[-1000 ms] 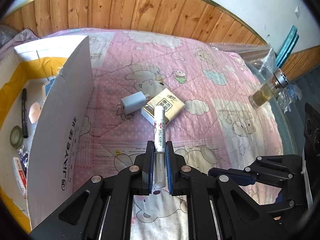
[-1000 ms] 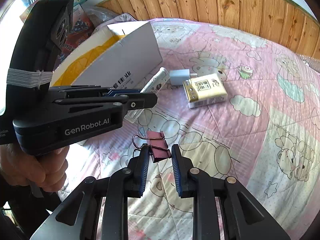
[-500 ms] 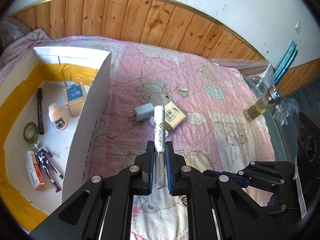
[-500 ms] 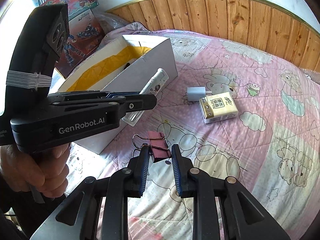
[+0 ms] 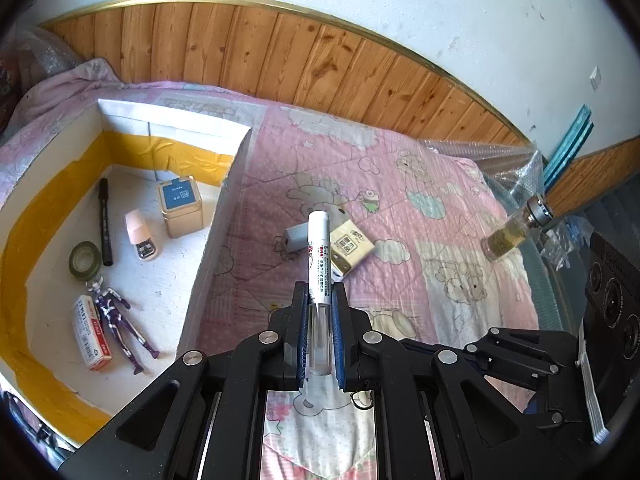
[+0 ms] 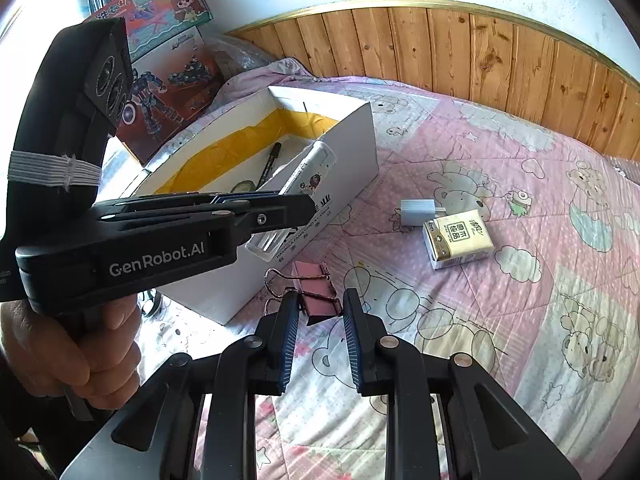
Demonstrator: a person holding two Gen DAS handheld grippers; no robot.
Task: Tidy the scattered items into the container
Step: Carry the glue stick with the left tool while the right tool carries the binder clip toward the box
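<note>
My left gripper [image 5: 319, 300] is shut on a white marker pen [image 5: 318, 256] and holds it in the air just right of the white cardboard box [image 5: 208, 264]. The pen also shows in the right wrist view [image 6: 304, 172], level with the box's near wall [image 6: 348, 160]. My right gripper [image 6: 320, 312] is shut on a pink binder clip [image 6: 314, 288] above the quilt, by the box's corner. A white charger [image 6: 418, 212] and a yellow tissue pack [image 6: 458, 238] lie on the quilt beyond.
The box holds a black pen [image 5: 105, 224], a tape roll [image 5: 84, 260], a small tin [image 5: 181, 208], a toy figure [image 5: 116, 320] and other small items. A glass bottle [image 5: 514, 232] lies at the bed's right edge. Toy boxes [image 6: 168, 64] stand behind the box.
Both grippers have risen and drawn back with their loads. The left one has swung left, so more of the box's inside shows.
</note>
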